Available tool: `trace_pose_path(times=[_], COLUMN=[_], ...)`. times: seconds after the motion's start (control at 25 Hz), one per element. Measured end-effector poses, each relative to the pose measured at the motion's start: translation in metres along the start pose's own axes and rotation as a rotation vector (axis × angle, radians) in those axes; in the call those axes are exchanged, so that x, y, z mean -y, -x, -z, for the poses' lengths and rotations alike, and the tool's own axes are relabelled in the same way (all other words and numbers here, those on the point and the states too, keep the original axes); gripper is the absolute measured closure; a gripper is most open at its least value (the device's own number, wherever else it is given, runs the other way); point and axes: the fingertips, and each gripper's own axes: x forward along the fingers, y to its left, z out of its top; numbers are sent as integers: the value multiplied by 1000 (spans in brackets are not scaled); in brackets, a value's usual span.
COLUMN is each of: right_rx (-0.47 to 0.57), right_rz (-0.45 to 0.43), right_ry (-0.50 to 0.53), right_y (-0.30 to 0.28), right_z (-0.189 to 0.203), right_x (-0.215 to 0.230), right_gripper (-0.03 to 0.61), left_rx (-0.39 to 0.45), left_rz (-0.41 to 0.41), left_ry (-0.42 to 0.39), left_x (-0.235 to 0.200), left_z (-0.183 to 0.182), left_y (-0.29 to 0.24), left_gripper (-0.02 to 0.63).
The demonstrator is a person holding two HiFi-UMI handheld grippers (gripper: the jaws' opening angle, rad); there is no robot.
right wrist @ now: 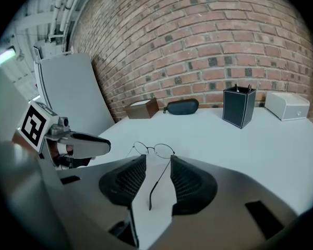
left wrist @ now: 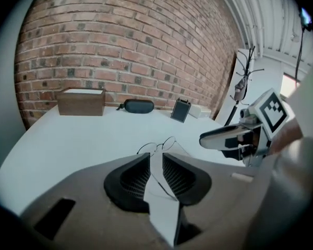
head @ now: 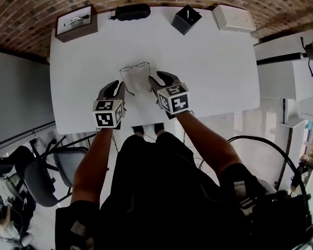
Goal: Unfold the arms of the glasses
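Observation:
Thin wire-rimmed glasses (head: 135,66) lie on the white table (head: 214,72) with both arms spread toward me. My left gripper (head: 116,87) stands at the left arm's end. In the left gripper view the glasses (left wrist: 156,146) lie ahead, and that arm runs through the gap of my left gripper (left wrist: 156,160), whose pads stand apart from it. My right gripper (head: 160,80) is at the right arm. In the right gripper view the glasses (right wrist: 154,150) lie ahead, and that arm lies loose between the wide jaws of my right gripper (right wrist: 157,163). Both grippers are open.
Along the table's far edge by the brick wall stand a brown box (head: 76,22), a black glasses case (head: 131,11), a black pen holder (head: 186,19) and a white box (head: 233,18). Office chairs (head: 47,171) stand on the floor at the lower left.

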Motion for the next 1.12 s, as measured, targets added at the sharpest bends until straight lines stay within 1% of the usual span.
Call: trace_pose_path(times=[0.08, 0.24, 0.36, 0.44, 0.52, 0.68, 0.88, 1.04, 1.12], right_rx=[49, 159, 223, 259, 290, 342, 401, 446, 463], right_rz=[-24, -41, -57, -65, -71, -76, -85, -77, -81], right_ry=[1, 42, 75, 86, 100, 122, 146, 154, 145], right_y=[11, 38, 61, 76, 89, 114, 142, 158, 163], right_z=[-18, -60, -86, -99, -110, -127, -149, -165, -170], right_x=[-4, -9, -16, -21, -26, -33, -45, -49, -52], right_gripper=[451, 525, 545, 552, 559, 568, 569, 569, 571], left_rx=[62, 169, 240, 280, 315, 367, 400, 439, 467], left_rz=[33, 47, 49, 58, 63, 53, 35, -1, -4], left_ry=[15, 12, 34, 34, 29, 41, -10, 5, 13], left_x=[8, 17, 24, 31, 39, 47, 60, 54, 53], left_z=[-15, -49, -73, -88, -101, -123, -139, -152, -159], left_y=[10, 32, 53, 67, 80, 104, 132, 152, 164], left_gripper=[537, 544, 582, 601, 603, 603, 603, 603, 603])
